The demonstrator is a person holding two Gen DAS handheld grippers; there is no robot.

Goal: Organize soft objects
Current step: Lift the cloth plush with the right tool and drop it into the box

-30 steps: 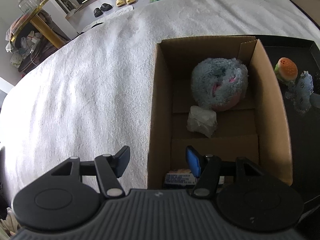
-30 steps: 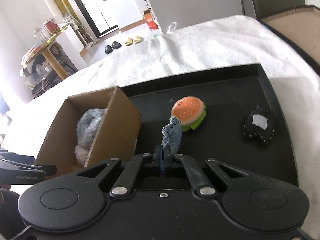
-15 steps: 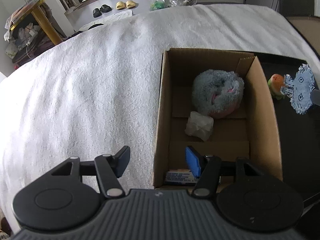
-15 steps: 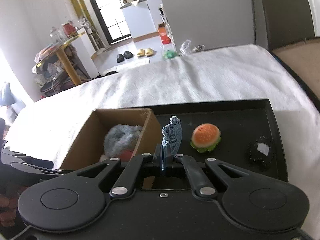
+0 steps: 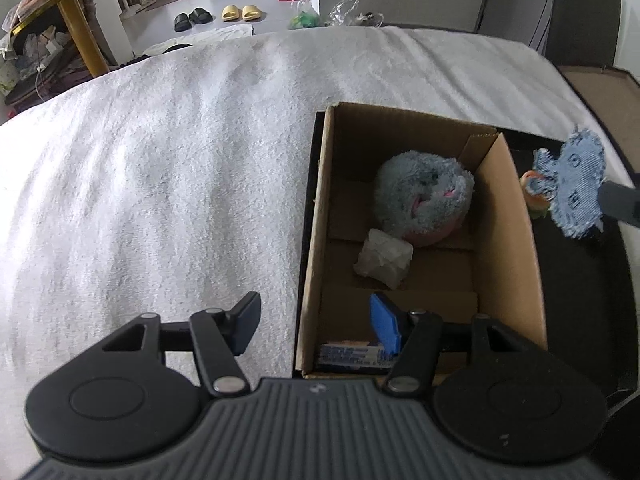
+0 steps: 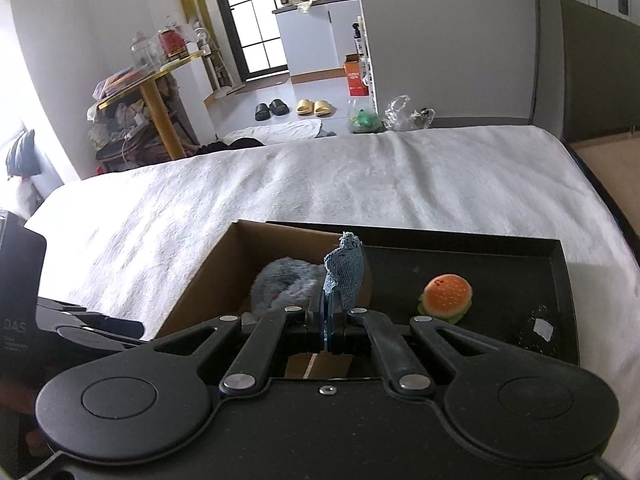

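My left fingers (image 5: 314, 322): spread apart and empty; the near left wall of the cardboard box (image 5: 516, 248) stands between them, one finger outside over the white towel (image 5: 160, 160), the blue-padded one inside the box.
My right fingers (image 6: 329, 326): clenched flat on the lower edge of a frayed denim patch (image 6: 345, 276), which stands up from them; the left camera sees the patch (image 5: 578, 188) in the air just past the box's right wall.
Box, near end: a blue-and-white printed packet (image 5: 352, 354) against the near wall.
Box, middle: a crumpled white wad (image 5: 384, 258).
Box, far end: a fluffy grey plush with pink parts (image 5: 424, 200), touching the wad.
Black tray (image 6: 520, 264): carries the box at its left; a burger-shaped soft toy (image 6: 446, 294) lies right of the box, and a dark piece with a white patch (image 6: 538, 330) further right.
Bed: the towel covers it, under tray and box.
Far floor: black slippers (image 6: 272, 109) beside yellow slippers (image 6: 313, 107).
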